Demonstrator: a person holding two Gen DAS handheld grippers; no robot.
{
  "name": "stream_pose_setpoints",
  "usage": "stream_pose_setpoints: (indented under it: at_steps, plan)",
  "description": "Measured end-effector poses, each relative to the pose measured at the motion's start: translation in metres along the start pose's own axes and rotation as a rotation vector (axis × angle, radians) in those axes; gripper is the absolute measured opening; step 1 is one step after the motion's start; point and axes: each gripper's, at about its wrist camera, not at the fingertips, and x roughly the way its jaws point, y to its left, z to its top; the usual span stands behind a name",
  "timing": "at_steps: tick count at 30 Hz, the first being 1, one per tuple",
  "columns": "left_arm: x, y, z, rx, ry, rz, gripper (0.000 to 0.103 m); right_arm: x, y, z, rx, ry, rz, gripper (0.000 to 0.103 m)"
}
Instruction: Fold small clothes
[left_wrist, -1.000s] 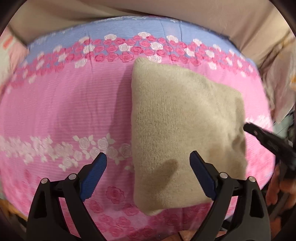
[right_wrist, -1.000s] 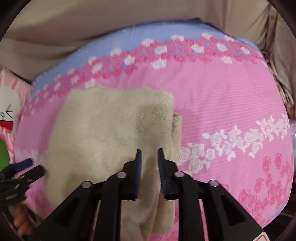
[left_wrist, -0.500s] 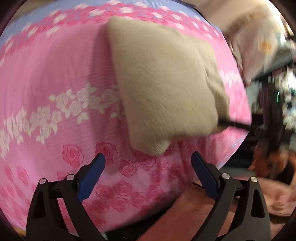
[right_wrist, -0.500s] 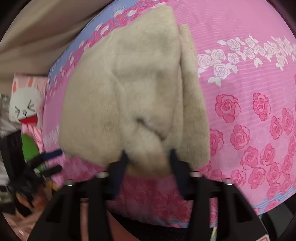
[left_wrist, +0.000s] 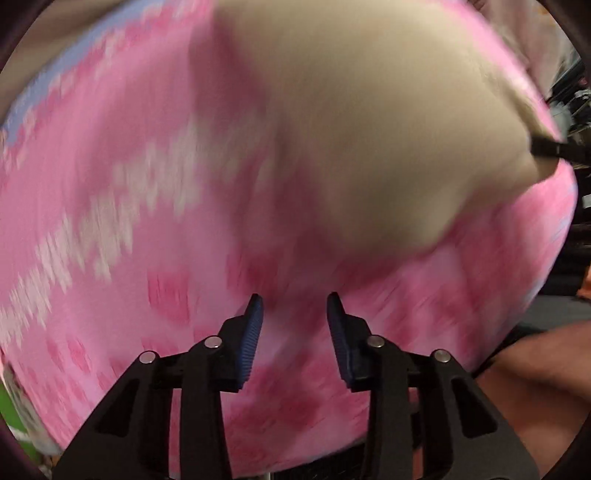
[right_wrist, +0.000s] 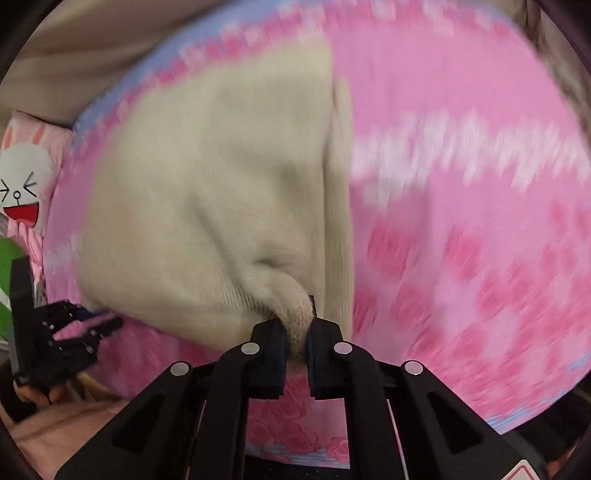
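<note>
A folded beige knitted garment (left_wrist: 369, 129) lies on a pink rose-print sheet (left_wrist: 110, 192). My left gripper (left_wrist: 295, 299) hangs over bare sheet just in front of the garment's near edge. Its jaws are closing, a gap still shows, and nothing is between them. In the right wrist view the garment (right_wrist: 207, 192) bunches into a peak at its near corner. My right gripper (right_wrist: 295, 325) is closing on that peak, pads pressing the knit. The left gripper (right_wrist: 85, 325) shows at the garment's left edge. A black finger of the right gripper (left_wrist: 546, 147) shows at the garment's right corner. Both views are blurred.
The sheet (right_wrist: 461, 184) covers a raised surface whose front edge drops off just below both grippers. A cushion with a cartoon rabbit face (right_wrist: 26, 184) and something green (right_wrist: 7, 258) lie at the left. Beige cloth (right_wrist: 92, 55) lies behind. A person's skin (left_wrist: 535, 387) shows low right.
The left gripper went from wide open to a narrow gap and sank toward the sheet in front of the garment. The right gripper came down and pinched the garment's near corner into a peak.
</note>
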Motion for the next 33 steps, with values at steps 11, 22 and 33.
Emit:
stream_pose_setpoints:
  at_steps: [11, 22, 33]
  plan:
    - [-0.103, -0.025, 0.055, -0.079, -0.286, 0.012, 0.079, -0.071, 0.065, 0.017, -0.169, -0.246, -0.100, 0.020]
    - [-0.081, -0.015, 0.075, -0.172, -0.203, 0.058, 0.080, -0.060, 0.037, 0.011, -0.048, -0.236, -0.159, 0.023]
    - [-0.074, -0.011, 0.084, -0.198, -0.183, 0.075, 0.082, -0.018, 0.019, 0.044, -0.025, -0.187, -0.175, 0.028]
